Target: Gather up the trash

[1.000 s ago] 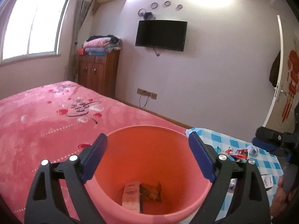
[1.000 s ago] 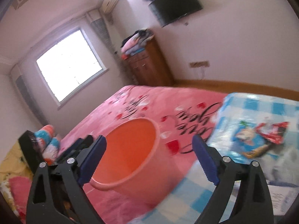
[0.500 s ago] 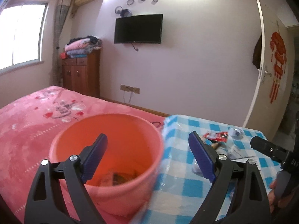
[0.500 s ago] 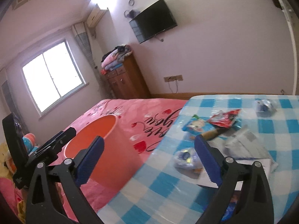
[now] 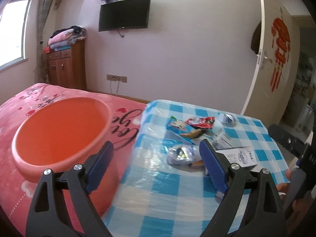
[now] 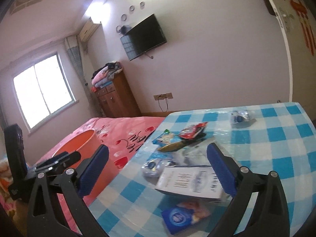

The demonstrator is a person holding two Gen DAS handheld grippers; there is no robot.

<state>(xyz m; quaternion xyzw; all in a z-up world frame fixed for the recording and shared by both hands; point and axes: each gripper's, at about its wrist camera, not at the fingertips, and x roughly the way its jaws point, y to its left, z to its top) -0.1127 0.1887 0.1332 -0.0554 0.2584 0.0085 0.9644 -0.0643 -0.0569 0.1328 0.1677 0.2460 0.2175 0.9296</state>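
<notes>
An orange bucket (image 5: 59, 130) stands on the pink bed at the left; it also shows in the right wrist view (image 6: 79, 144). Trash lies on a blue checked table (image 5: 177, 187): a red wrapper (image 5: 201, 121), a blue cartoon packet (image 5: 175, 125), a crumpled clear wrapper (image 5: 181, 154), a white leaflet (image 6: 189, 181) and a blue packet (image 6: 181, 217). My left gripper (image 5: 156, 164) is open and empty over the table's left edge. My right gripper (image 6: 158, 169) is open and empty above the leaflet.
A pink bed (image 5: 39, 98) lies left of the table. A crumpled wrapper (image 6: 241, 116) sits at the table's far side. A wooden cabinet (image 5: 67, 67), a wall TV (image 5: 124, 13) and a white door (image 5: 262, 49) are behind.
Both grippers have swung right, from over the bucket and bed to over the checked table. The trash pile now sits between and ahead of the fingers. Both stay open.
</notes>
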